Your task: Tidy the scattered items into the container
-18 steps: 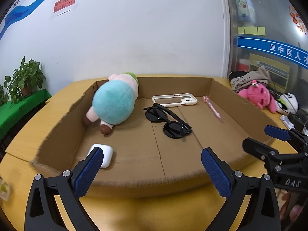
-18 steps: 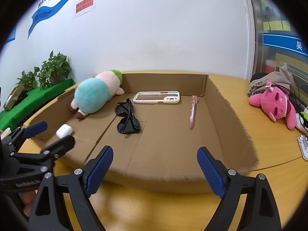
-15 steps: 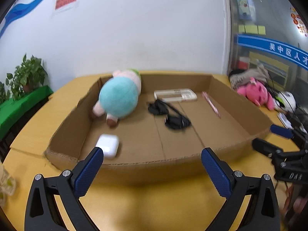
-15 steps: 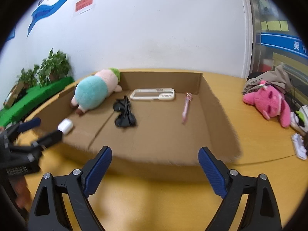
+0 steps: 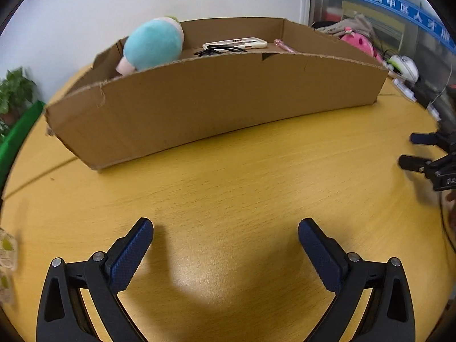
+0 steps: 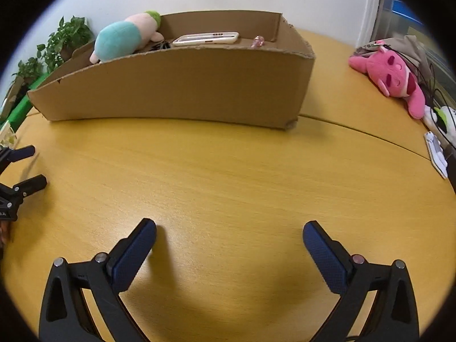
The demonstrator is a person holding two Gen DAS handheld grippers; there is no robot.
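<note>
A shallow cardboard box (image 5: 216, 105) (image 6: 182, 85) stands on the yellow table. Over its near wall I see a teal and pink plush (image 5: 154, 46) (image 6: 122, 40), a white phone case (image 5: 236, 43) (image 6: 206, 37), black sunglasses (image 5: 218, 50) and a pink pen (image 5: 283, 45) (image 6: 258, 41) inside. My left gripper (image 5: 225, 235) hangs open low over bare table in front of the box, nothing between its fingers. My right gripper (image 6: 229, 238) is likewise open and empty. Each gripper appears at the edge of the other's view: the right gripper (image 5: 413, 149) and the left gripper (image 6: 35, 165).
A pink plush (image 6: 390, 77) (image 5: 357, 41), grey cloth and cables lie on the table to the right of the box. A white gadget (image 6: 436, 154) sits at the right edge. Potted plants (image 6: 57, 45) and a green ledge stand at the left.
Both grippers have pulled back from above the box and sunk toward the table, so the box's near wall now hides most of its floor. Both stay open and empty.
</note>
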